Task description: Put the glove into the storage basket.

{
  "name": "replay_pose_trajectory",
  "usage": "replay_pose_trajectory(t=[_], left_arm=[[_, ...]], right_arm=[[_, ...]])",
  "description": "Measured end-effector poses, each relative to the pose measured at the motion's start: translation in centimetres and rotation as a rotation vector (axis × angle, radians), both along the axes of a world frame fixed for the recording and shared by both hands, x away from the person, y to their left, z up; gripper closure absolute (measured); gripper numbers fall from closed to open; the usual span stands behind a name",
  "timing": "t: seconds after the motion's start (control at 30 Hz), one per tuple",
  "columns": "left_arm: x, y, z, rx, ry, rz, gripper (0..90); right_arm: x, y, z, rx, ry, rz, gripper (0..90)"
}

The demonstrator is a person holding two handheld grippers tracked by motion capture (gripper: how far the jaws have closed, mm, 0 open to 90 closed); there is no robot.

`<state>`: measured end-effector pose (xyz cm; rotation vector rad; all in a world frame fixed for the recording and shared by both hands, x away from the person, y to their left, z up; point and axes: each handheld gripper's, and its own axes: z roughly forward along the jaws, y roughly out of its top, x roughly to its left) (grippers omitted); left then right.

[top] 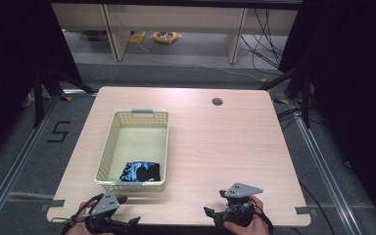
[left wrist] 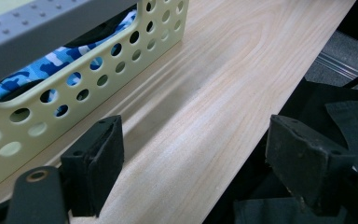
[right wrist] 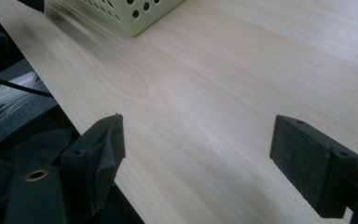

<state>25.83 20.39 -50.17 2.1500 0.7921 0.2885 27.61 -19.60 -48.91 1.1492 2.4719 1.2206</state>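
Observation:
A cream perforated basket (top: 108,142) stands on the left half of the wooden table (top: 225,147). In its near end lies a folded blue camouflage and black cloth (top: 142,171). My left gripper (top: 129,210) is at the table's front edge just below the basket, open with nothing between its pads. The left gripper view has the basket wall (left wrist: 121,60) close by, the cloth (left wrist: 51,63) behind its holes, and the left gripper (left wrist: 191,140) over bare wood. My right gripper (top: 216,202) is at the front edge right of centre, open and empty. The right gripper (right wrist: 198,140) faces bare table, with the basket corner (right wrist: 135,14) farther off.
A round cable hole (top: 217,102) sits near the table's far right. Grey tape strips (top: 54,203) mark the front corners. Beyond the table are shelf legs, floor cables and an orange coil (top: 165,36). Dark fabric (left wrist: 335,107) hangs below the front edge.

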Motion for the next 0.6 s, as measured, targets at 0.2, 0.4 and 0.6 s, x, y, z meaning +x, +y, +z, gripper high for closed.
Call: replay_pose_trajectory(t=[0.2, 0.4, 0.6], left_arm=[[0.03, -0.02, -0.10, -0.013, -0.007, 0.001, 19.0], [-0.10, -0.20, -0.22, -0.031, 0.017, 0.019, 19.0], [0.08, 0.03, -0.08, -0.001, -0.007, -0.003, 19.0]], right_arm=[[-0.36, -0.49, -0.31, -0.017, 0.011, 0.007, 18.9], [-0.35, -0.66, -0.46, -0.026, 0.020, 0.030, 18.7], [-0.41, -0.57, -0.57, -0.041, 0.000, 0.013, 18.7]])
